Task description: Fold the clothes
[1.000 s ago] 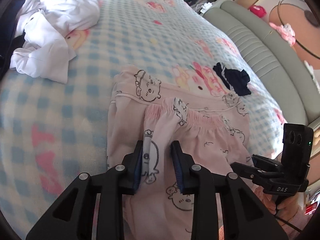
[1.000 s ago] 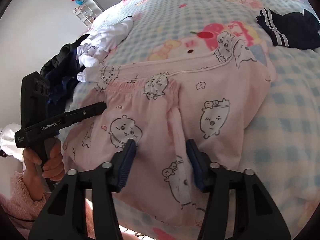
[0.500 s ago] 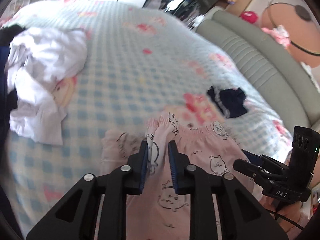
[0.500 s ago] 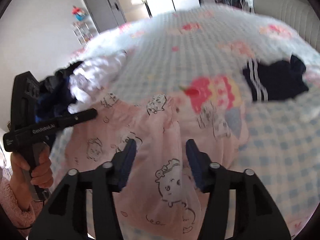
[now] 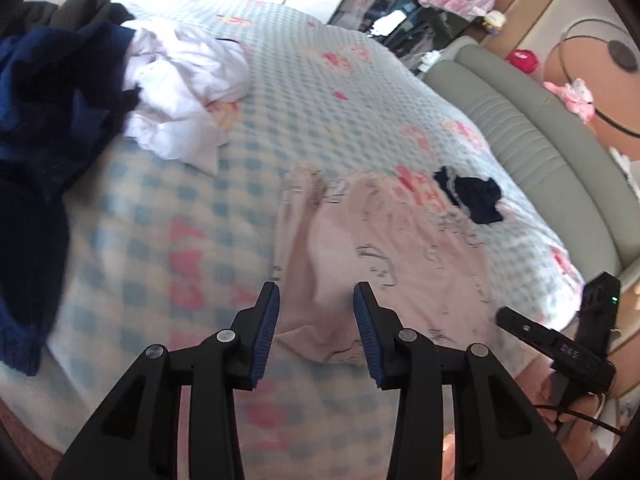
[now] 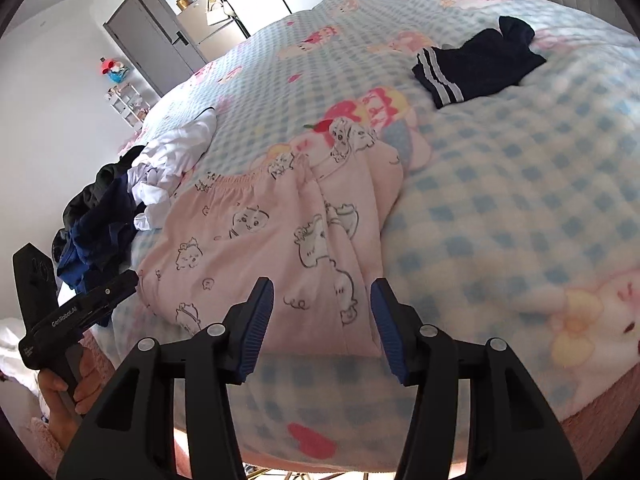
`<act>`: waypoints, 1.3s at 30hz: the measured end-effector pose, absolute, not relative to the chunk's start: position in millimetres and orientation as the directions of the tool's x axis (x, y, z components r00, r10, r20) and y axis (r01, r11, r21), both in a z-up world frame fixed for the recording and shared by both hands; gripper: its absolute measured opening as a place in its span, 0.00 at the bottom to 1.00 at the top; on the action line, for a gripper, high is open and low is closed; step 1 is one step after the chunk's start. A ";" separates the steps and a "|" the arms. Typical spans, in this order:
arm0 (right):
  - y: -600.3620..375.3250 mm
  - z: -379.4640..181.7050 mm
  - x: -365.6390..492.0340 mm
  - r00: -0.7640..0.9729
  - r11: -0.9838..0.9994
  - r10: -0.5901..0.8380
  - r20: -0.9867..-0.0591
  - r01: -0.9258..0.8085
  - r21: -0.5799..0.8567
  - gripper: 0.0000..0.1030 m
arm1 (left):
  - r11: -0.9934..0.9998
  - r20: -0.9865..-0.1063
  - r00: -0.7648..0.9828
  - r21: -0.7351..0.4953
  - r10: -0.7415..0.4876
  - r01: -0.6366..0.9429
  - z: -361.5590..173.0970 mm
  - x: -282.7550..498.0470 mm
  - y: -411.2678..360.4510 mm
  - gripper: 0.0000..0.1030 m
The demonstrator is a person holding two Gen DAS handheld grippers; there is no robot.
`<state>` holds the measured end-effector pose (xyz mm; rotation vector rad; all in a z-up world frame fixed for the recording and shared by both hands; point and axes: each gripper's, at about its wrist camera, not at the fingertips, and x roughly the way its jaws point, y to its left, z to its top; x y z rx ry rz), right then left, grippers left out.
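Pink pyjamas are folded at frame centre, released by the opening left gripper and parted right gripper; the clothes pile at upper left is left unfolded.

Left gripper: black arms, silver pivot screws, ribbed blue pads. Right gripper: same build. Left handle printed "GenRobot.AI".
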<state>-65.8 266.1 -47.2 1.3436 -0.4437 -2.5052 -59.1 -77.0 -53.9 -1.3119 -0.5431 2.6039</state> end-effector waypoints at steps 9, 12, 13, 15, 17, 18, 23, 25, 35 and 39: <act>248.9 -26.4 -49.2 -0.559 -0.899 -0.431 -0.708 0.199 0.390 0.51 | -0.983 -0.821 -0.552 -0.185 0.150 0.008 -56.9 -74.4 -72.7 0.37; 219.7 -11.0 -48.8 -0.557 -0.897 -0.442 -0.703 0.295 0.329 0.51 | -0.992 -0.858 -0.500 -0.077 0.118 -0.102 -57.2 -89.7 -46.7 0.37; 212.5 -12.7 -48.9 -0.552 -0.903 -0.428 -0.716 0.303 0.305 0.51 | -0.987 -0.859 -0.493 -0.073 0.135 -0.143 -54.9 -92.1 -40.4 0.37; 203.6 -20.8 -49.8 -0.536 -0.915 -0.396 -0.745 0.300 0.270 0.51 | -0.967 -0.838 -0.489 -0.167 0.241 -0.191 -43.2 -90.4 -38.9 0.37; 204.0 -33.3 -51.6 -0.521 -0.925 -0.374 -0.767 0.270 0.267 0.51 | -0.924 -0.800 -0.466 -0.301 0.379 -0.234 -37.2 -89.2 -40.6 0.39; 207.4 -36.9 -52.1 -0.522 -0.923 -0.382 -0.762 0.258 0.286 0.51 | -0.904 -0.782 -0.454 -0.350 0.426 -0.245 -36.1 -89.2 -41.3 0.39; 214.3 -51.7 -57.9 -0.505 -0.929 -0.369 -0.780 0.223 0.296 0.51 | -0.917 -0.806 -0.438 -0.335 0.398 -0.217 -48.8 -97.4 -40.3 0.37; 214.2 -56.2 -58.6 -0.495 -0.933 -0.357 -0.792 0.223 0.281 0.51 | -0.866 -0.734 -0.461 -0.432 0.500 -0.252 -40.6 -94.8 -45.2 0.37; 240.8 -63.8 -59.6 -0.501 -0.935 -0.352 -0.791 0.158 0.317 0.44 | -0.781 -0.686 -0.374 -0.571 0.624 -0.255 -62.8 -75.4 -45.4 0.39; 243.2 -63.9 -53.7 -0.506 -0.950 -0.313 -0.804 0.153 0.273 0.43 | -0.820 -0.722 -0.392 -0.527 0.570 -0.223 -68.8 -54.2 -50.1 0.40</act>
